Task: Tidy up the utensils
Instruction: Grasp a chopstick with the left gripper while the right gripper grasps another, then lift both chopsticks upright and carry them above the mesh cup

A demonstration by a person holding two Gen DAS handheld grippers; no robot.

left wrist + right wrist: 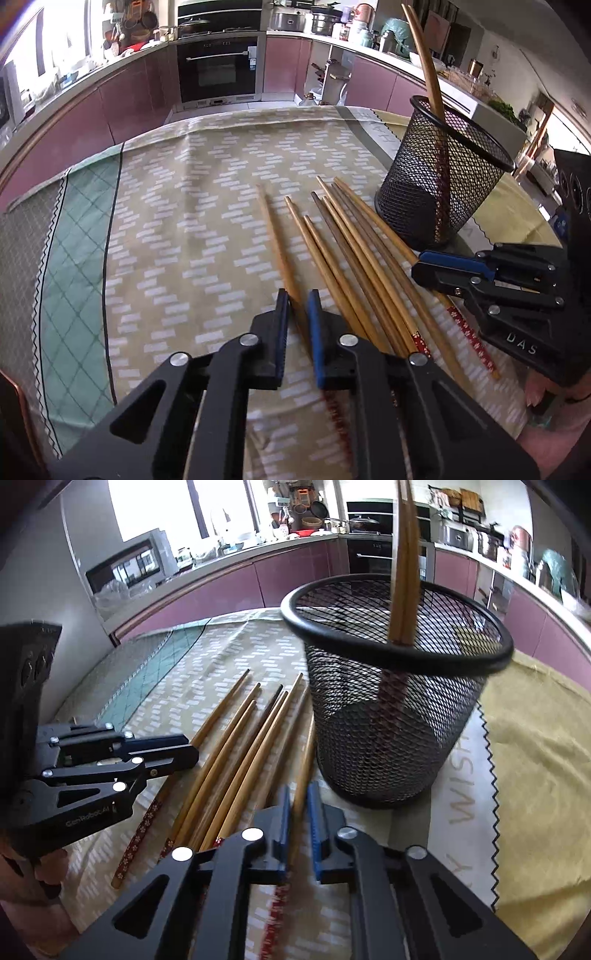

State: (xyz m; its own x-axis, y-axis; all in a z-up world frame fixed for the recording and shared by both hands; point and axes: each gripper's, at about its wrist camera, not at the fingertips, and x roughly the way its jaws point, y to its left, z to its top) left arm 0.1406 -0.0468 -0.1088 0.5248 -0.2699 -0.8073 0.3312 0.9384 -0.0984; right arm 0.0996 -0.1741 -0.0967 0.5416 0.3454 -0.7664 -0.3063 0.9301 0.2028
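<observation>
Slim brown wooden chopsticks with red flowered ends lie fanned on the patterned cloth just beside the black wire-mesh cup, which holds two more chopsticks upright. The left gripper and right gripper each pinch one chopstick, jaws nearly closed.

Chopsticks: wood, smooth, low sheen, ends with red patterned finish; holder: black metal mesh, smooth glossy rim; tablecloth: woven cloth, matt, creased; left gripper: matt black plastic, ribbed blue pads, bright metal screws; right gripper: same finish; cabinets: glossy mauve fronts.
</observation>
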